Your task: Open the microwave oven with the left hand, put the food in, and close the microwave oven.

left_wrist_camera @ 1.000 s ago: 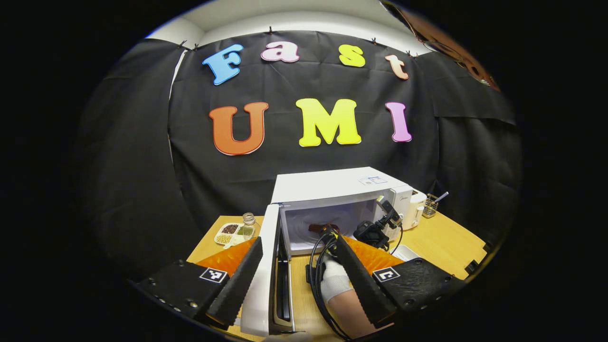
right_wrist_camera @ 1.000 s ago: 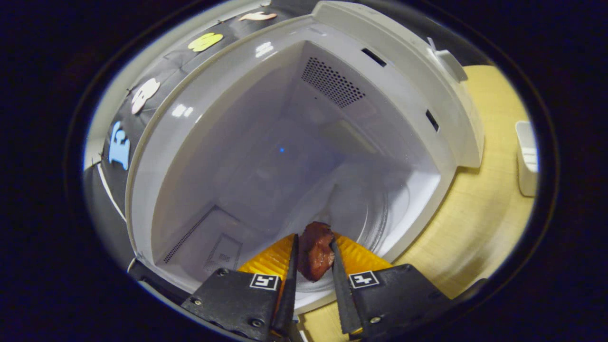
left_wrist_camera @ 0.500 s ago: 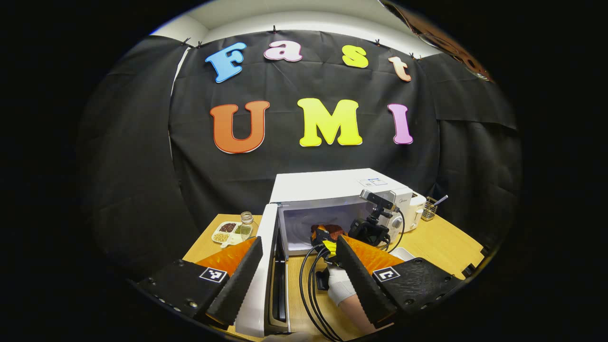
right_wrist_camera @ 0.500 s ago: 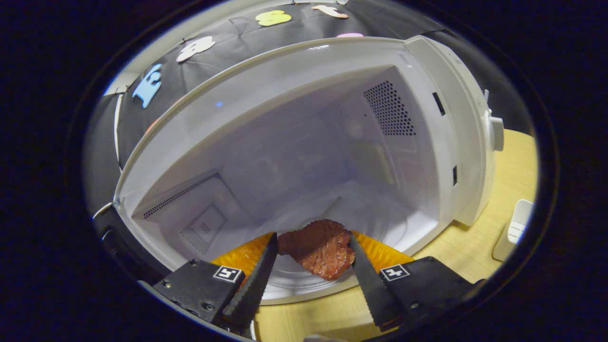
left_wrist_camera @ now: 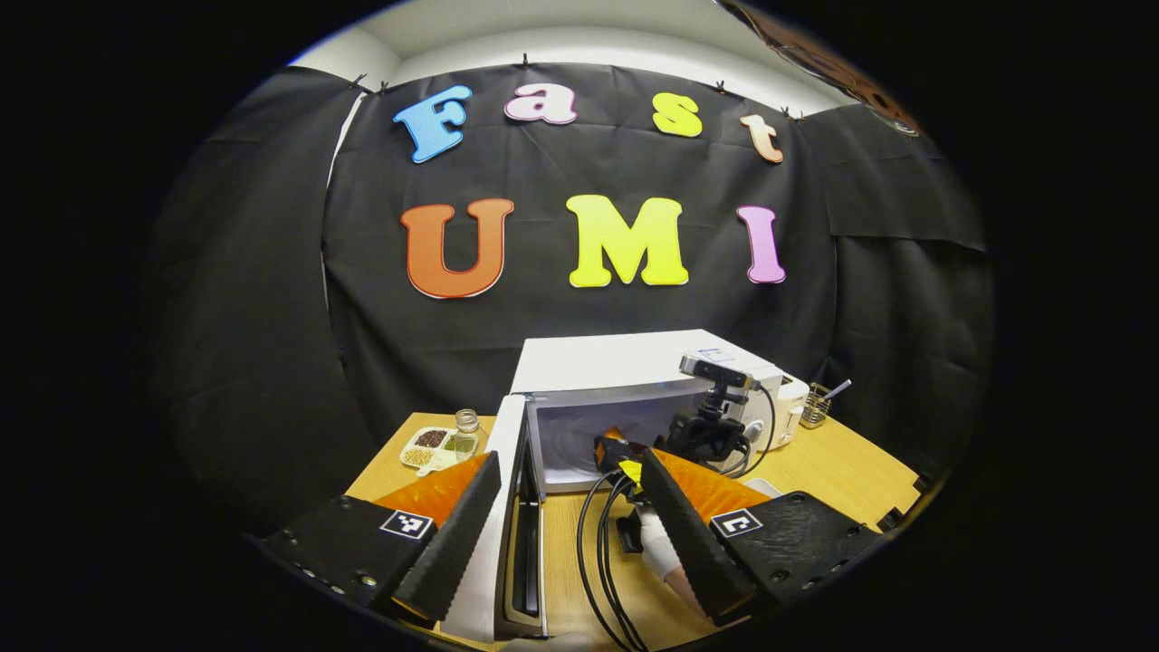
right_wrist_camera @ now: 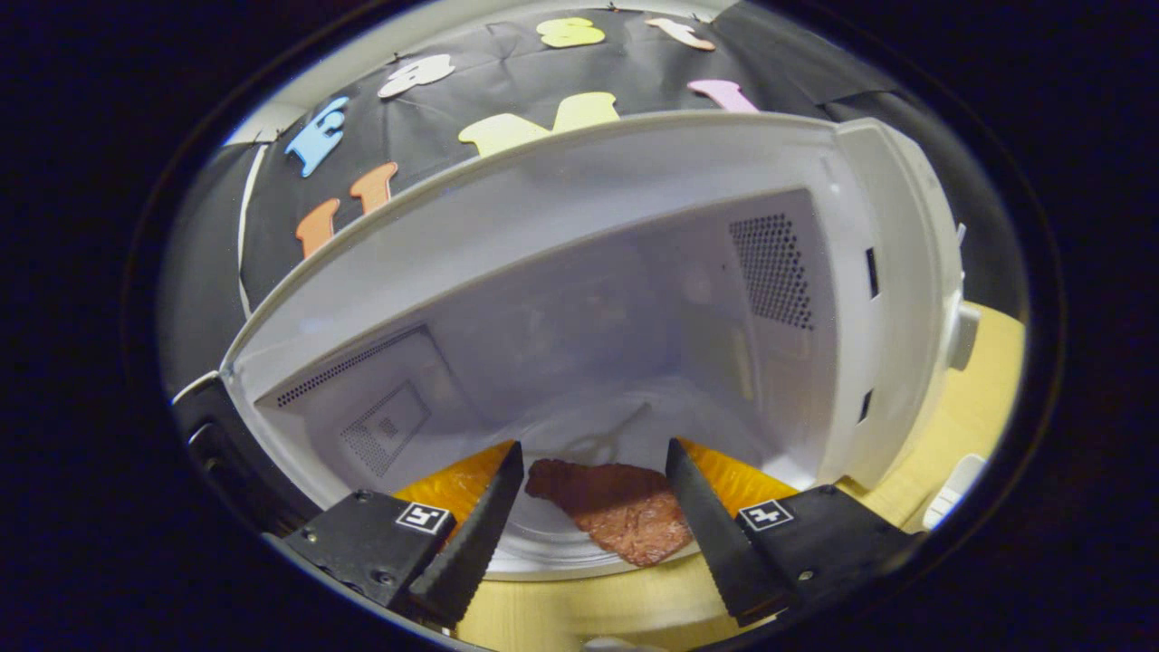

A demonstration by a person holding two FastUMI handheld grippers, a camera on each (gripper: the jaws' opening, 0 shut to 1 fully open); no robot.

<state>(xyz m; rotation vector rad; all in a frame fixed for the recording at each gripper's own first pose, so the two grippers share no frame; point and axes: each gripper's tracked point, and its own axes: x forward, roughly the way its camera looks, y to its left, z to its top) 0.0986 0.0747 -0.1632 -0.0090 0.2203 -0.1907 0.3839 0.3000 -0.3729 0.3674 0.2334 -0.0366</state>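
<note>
In the left gripper view, the left gripper (left_wrist_camera: 566, 534) sits at the bottom of the frame with its jaws spread and nothing between them. The edge of the open door (left_wrist_camera: 501, 507) runs up just inside its left finger. Right of the door, at lower centre, stands the microwave (left_wrist_camera: 625, 362) with its cavity exposed, and the right gripper (left_wrist_camera: 625, 453) is at the mouth of it.

In the right gripper view, the right gripper (right_wrist_camera: 593, 507) has its jaws released. The food (right_wrist_camera: 620, 512) lies flat on the turntable (right_wrist_camera: 543, 557) at bottom centre, between the fingers but touching neither, its long axis across the gap.

The food seems placed. Closing likely falls to the left gripper, nearest the door, once the right one is clear of the cavity.
</note>
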